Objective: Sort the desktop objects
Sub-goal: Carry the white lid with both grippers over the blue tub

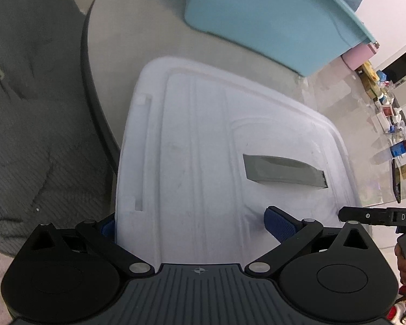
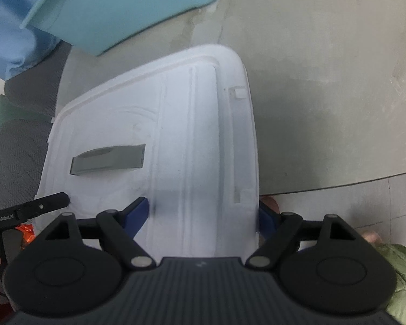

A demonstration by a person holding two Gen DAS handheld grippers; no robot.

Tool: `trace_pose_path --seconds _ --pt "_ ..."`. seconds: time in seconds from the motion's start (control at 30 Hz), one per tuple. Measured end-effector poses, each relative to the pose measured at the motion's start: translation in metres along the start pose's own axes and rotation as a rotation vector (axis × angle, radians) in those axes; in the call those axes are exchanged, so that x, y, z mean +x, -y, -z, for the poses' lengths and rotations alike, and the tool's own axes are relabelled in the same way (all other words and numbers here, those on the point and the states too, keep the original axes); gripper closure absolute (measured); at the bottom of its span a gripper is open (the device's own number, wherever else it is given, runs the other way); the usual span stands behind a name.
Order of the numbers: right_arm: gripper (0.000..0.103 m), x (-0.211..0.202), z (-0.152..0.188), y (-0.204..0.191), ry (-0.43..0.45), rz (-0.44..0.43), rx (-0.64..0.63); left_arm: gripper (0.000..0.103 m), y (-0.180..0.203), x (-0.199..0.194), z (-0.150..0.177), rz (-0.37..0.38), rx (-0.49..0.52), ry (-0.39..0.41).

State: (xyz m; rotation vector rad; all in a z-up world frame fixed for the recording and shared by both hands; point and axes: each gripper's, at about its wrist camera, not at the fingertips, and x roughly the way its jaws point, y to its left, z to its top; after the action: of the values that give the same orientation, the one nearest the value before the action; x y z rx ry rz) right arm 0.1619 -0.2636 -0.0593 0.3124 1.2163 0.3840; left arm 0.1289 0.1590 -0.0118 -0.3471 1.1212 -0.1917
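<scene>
Left gripper [image 1: 195, 224] at lower centre of its frame — blue pads spread wide; right gripper [image 2: 203, 216] likewise, its fingers splayed apart.

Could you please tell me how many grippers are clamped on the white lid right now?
2: the left gripper straddles one end of the white lid, and the right gripper straddles the opposite end.

White ribbed lid [image 1: 203, 149] with a grey slot [image 1: 284, 172], pale turquoise bin [image 1: 257, 19], mottled grey-beige table [image 2: 324, 94], black grippers' dark blue textured pads [image 1: 280, 223], charcoal woven fabric [image 1: 27, 135], pink box [image 1: 360, 55], olive-green sleeve [image 2: 400, 276]
</scene>
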Motion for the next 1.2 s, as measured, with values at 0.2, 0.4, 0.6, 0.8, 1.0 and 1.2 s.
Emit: trace_pose_path --seconds 0.2,0.4,0.6,0.8,1.0,1.2 --pt "0.021 -0.01 0.006 -0.01 0.061 0.003 -0.012 0.0 0.003 -0.018 -0.001 0.006 0.017 0.041" --pt "0.021 -0.03 0.009 -0.016 0.118 0.006 -0.021 0.0 0.007 -0.034 0.0 0.021 0.039 0.086" --pt "0.021 -0.036 0.006 -0.025 0.167 -0.003 -0.028 0.0 0.01 -0.055 0.007 0.018 0.055 0.135" --pt "0.021 -0.05 0.005 -0.031 0.214 -0.016 -0.054 0.0 0.02 -0.083 0.01 0.017 0.069 0.187" --pt "0.02 -0.073 0.003 -0.038 0.271 -0.033 -0.069 0.0 0.034 -0.113 0.006 0.019 0.071 0.242" --pt "0.02 -0.097 0.004 -0.044 0.329 -0.051 -0.086 0.0 0.05 -0.143 0.001 0.014 0.099 0.29"
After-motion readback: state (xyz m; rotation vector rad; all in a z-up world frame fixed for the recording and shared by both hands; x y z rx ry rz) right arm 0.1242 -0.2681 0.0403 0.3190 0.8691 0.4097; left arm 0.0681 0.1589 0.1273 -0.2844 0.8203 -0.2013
